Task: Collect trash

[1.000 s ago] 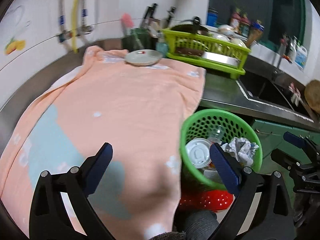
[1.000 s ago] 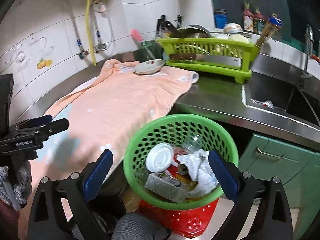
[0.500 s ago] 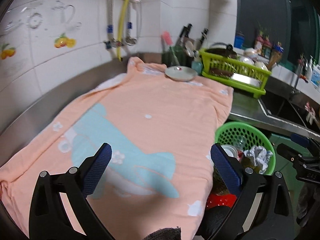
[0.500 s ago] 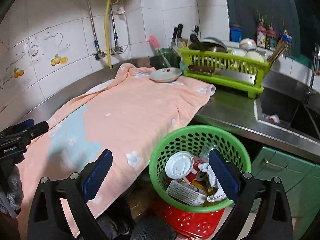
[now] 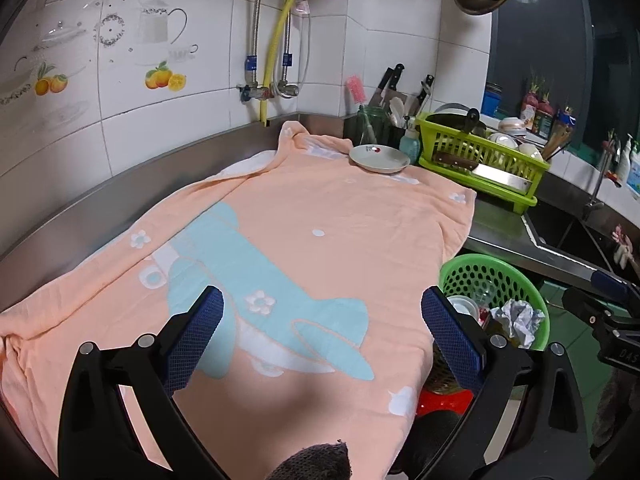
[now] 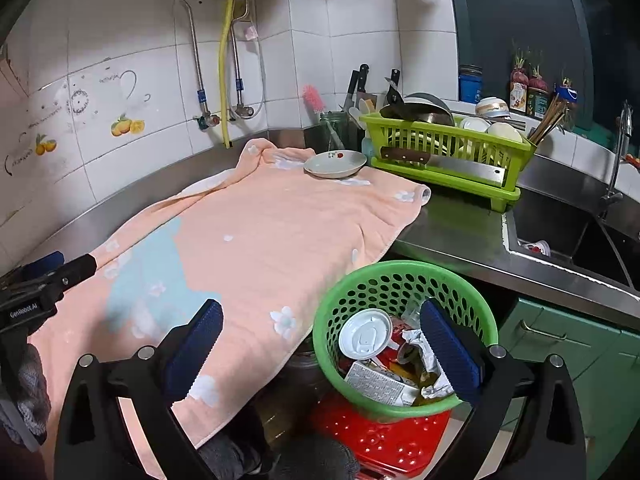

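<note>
A green perforated basket (image 6: 404, 280) stands on a red stool (image 6: 380, 436) beside the counter edge. It holds trash: a white cup lid (image 6: 365, 334), a red can, crumpled paper and a printed carton (image 6: 378, 384). The basket also shows in the left wrist view (image 5: 496, 276). My right gripper (image 6: 320, 344) is open and empty, raised above the basket and the towel's edge. My left gripper (image 5: 322, 332) is open and empty, raised above the peach towel (image 5: 304, 232). No loose trash shows on the towel.
The towel covers a steel counter (image 6: 452, 220). A white dish (image 6: 335, 163) sits at its far end. Behind stand a green dish rack (image 6: 448, 152), a knife holder and a sink (image 6: 568, 240) holding a small white cup. Green cabinets lie below.
Both grippers have risen and pulled back from the basket, so the views now take in the whole towel and wall. Both stay open and empty.
</note>
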A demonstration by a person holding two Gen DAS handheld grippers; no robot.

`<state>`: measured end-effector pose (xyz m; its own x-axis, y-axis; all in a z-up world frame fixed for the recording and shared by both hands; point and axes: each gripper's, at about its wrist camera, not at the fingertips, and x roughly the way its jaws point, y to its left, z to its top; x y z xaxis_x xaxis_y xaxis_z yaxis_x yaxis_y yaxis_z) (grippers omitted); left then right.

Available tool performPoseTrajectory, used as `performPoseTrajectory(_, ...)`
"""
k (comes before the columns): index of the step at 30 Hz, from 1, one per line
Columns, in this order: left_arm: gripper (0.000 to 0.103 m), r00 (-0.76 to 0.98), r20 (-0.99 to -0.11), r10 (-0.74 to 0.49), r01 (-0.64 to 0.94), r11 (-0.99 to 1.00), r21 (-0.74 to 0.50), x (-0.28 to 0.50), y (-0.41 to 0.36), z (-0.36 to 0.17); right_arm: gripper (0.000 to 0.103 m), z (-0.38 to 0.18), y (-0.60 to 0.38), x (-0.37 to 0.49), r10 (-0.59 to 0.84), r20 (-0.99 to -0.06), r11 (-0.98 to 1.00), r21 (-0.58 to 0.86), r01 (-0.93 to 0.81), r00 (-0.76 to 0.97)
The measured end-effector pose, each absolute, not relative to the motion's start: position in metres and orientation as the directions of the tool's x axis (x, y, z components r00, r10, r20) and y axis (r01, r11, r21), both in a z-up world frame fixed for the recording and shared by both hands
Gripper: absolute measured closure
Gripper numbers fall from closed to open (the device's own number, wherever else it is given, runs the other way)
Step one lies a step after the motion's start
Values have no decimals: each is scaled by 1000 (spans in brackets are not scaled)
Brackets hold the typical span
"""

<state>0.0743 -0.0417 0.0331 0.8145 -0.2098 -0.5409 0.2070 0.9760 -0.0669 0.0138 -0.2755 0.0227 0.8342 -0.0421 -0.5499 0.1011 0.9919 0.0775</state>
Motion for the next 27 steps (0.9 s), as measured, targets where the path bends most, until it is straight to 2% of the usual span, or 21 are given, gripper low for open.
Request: performPoseTrajectory(27, 5, 832, -517, -200, 202, 978, -54, 59, -34, 37, 7, 25, -265, 7, -35, -546, 992, 83, 96, 837)
